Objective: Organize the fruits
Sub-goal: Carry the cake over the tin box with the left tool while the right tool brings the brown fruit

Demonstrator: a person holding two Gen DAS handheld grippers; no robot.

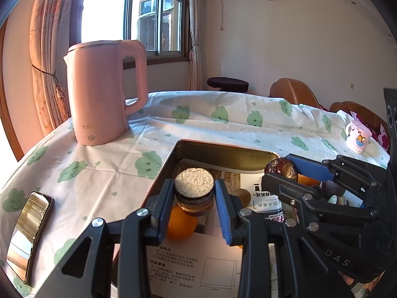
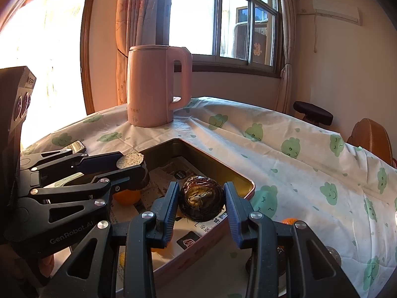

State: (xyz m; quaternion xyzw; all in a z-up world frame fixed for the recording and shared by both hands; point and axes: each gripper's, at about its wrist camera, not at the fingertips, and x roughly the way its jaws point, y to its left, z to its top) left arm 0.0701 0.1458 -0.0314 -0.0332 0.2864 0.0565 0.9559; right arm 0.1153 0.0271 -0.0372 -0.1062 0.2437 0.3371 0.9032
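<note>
Your left gripper [image 1: 194, 200] grasps a round brown fruit with a pale cut top [image 1: 194, 182]; your right gripper [image 2: 201, 204] clamps a wrinkled dark-brown fruit [image 2: 201, 198] over the metal tin [image 2: 213, 160]

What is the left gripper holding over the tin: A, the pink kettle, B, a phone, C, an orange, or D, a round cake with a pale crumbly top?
D: the left gripper has its blue fingers closed on a round cake with a pale crumbly top, above the tin; an orange lies below it, and the kettle and phone sit on the table.
</note>
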